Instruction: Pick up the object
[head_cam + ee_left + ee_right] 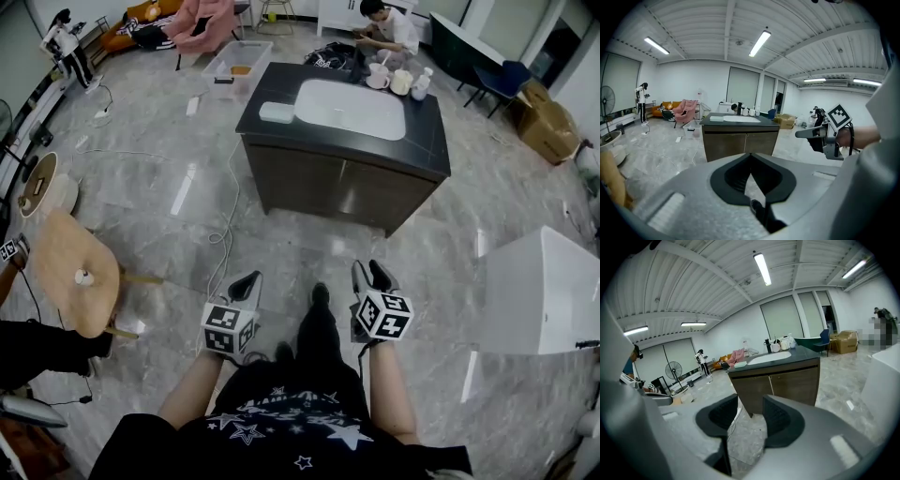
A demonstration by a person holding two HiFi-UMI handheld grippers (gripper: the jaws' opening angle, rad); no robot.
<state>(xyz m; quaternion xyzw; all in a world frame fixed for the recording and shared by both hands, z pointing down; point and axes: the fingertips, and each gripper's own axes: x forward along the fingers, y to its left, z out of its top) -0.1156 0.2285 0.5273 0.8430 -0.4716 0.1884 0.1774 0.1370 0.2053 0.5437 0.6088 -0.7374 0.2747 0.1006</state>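
Task barely begun, by look of it; nothing held. Left gripper [247,282] clenched, tips meeting, nothing between; right gripper [372,274] released, jaws apart, only floor showing in gap. Both held low before person's body, well apart from dark cabinet bench [427,141] with white oval basin [349,108]. Likely object, pale green rectangular block [277,112], lies on bench top just beside basin, untouched; which item is meant not certain. Remaining: approach, reach, grasp, lift.

The left gripper [246,284] has its fingers pressed together, while the right gripper [372,275] fingers stand apart, empty.
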